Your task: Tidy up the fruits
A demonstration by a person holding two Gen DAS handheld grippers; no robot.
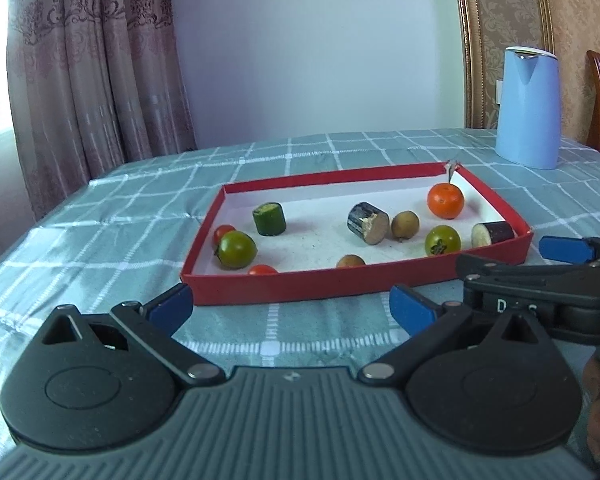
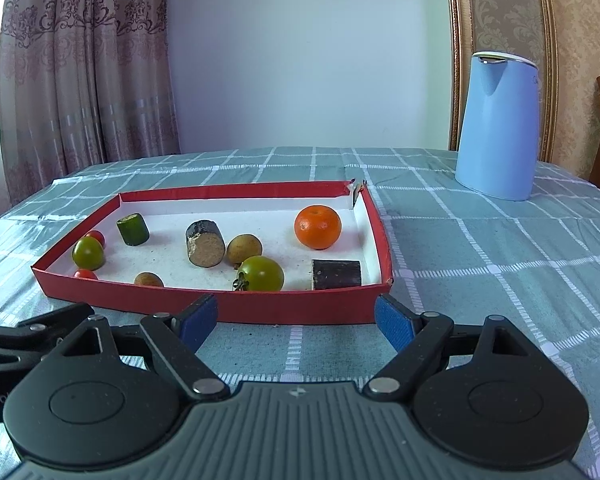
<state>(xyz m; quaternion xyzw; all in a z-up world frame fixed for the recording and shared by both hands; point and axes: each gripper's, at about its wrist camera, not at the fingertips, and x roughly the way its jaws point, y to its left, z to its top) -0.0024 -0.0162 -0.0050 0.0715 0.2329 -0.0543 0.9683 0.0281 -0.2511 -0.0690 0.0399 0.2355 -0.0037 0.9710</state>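
On the near strip of teal checked tablecloth (image 2: 480, 264), just short of the tray, both claws hang side by side with nothing between their blue pads. The left gripper (image 1: 291, 307) is spread wide and holds nothing; the right gripper (image 2: 296, 320) is likewise wide open and empty, its tips close to the tray's near wall.

Beyond them lies the shallow red cardboard tray with a white floor (image 2: 260, 309), and every piece of produce in view sits inside it. Along its near edge: a small red cherry tomato (image 2: 85, 274), a small brown longan-like fruit (image 2: 148, 279), a green tomato with its stalk (image 2: 261, 274) and a dark purple eggplant chunk (image 2: 336, 274) at the right. Mid-tray are a second green tomato (image 2: 88, 253) at the left, another cherry tomato (image 2: 96, 237), a cut dark cylinder with a pale brown face (image 2: 205, 243) and a second brown round fruit (image 2: 244, 250) touching or just beside it. Farther back are a green cucumber stub (image 2: 132, 229) and, right, a round orange mandarin (image 2: 318, 227). Far right on the cloth stands a pale blue kettle (image 2: 496, 126).

This fits either fruits gathered into the tray already, or a mixed tray awaiting sorting; no second container shows. Any pick would call for clearing the tray wall and closing on one round, rolling piece without nudging its neighbours.
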